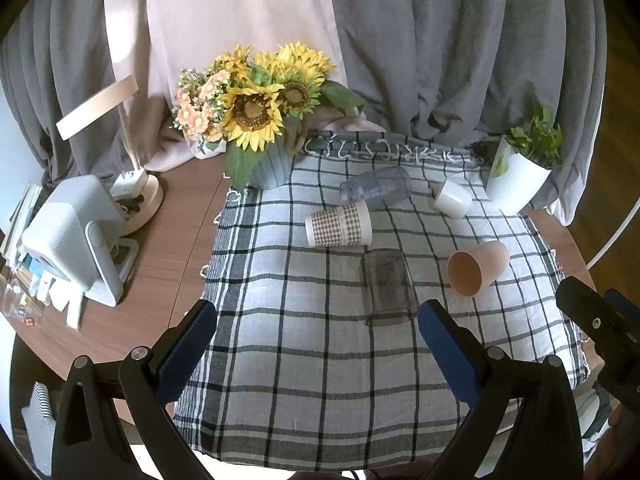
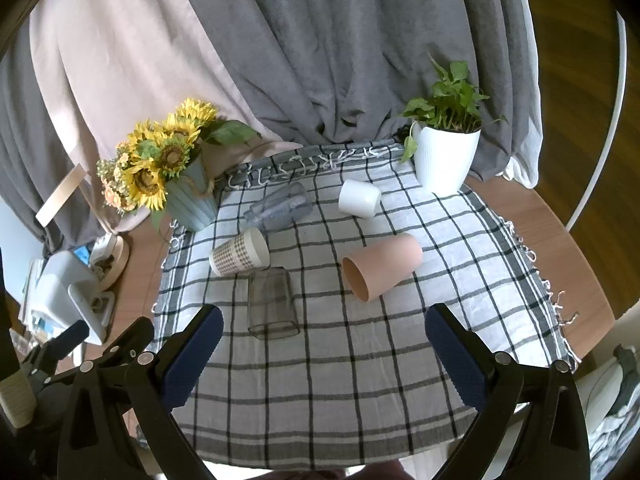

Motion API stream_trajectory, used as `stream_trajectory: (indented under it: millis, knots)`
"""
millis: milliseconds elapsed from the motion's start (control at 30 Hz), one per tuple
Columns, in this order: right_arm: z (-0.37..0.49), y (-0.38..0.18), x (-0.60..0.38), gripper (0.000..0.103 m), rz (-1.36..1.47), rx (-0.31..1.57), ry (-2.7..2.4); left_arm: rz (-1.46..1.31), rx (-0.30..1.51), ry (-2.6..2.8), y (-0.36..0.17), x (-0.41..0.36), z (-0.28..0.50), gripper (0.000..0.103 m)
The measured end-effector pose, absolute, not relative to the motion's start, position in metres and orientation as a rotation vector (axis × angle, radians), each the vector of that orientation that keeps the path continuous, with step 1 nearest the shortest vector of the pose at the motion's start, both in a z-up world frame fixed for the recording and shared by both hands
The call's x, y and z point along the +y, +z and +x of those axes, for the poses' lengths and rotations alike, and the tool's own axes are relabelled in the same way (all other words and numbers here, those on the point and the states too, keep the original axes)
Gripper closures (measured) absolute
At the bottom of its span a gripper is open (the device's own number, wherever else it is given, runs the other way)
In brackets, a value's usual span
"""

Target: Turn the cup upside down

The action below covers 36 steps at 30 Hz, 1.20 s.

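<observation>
Both tools idle above near edge of checked cloth [image 2: 320, 380], nothing held. Left gripper [image 1: 318, 344] spread wide, jaws empty. Right gripper [image 2: 324, 348] same: wide apart, empty.

Five cups ahead, all lying on their sides. Task doesn't say which; nearest two the likely picks.

- Smoky clear cup [image 2: 273, 306]: just ahead of right tool, slightly left of centre, mouth toward tool. In left view [image 1: 388, 286] just ahead, between the pads. Looks thin, hard, glossy; probably slippery and light. Wall may flex or crack if squeezed hard.
- Pink cup [image 2: 380, 266]: ahead and slightly right of right tool, mouth facing near-left. Matte, looks stiff plastic; better friction, best candidate.
- Checked paper cup [image 2: 239, 255]: ahead-left, farther. Soft wall, likely to crush.
- Clear ribbed tumbler [image 2: 280, 207] and white cup [image 2: 359, 198]: far side, near sunflower vase [image 2: 192, 200] and potted plant [image 2: 444, 164].

Grip suggestion: across mid-body, pads on opposite walls, not at rim; light pressure. Round bodies likely to roll on cloth at first contact, so close symmetrically. Then lift, rotate mouth down, set on rim.
</observation>
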State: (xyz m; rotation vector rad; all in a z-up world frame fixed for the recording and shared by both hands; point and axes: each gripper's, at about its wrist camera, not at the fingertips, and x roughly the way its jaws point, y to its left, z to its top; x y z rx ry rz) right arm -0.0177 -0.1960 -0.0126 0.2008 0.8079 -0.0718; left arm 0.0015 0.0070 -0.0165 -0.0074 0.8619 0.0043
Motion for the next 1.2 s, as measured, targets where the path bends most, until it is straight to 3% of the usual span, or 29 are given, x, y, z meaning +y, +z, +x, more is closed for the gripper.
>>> stream_trajectory:
  millis: [1200]
  knots:
    - [-0.0142,-0.0137,-0.1958,0.001,0.200,0.812,-0.069,-0.014,0.875,0.011,-0.0191,0.0136,0.0073,0.000]
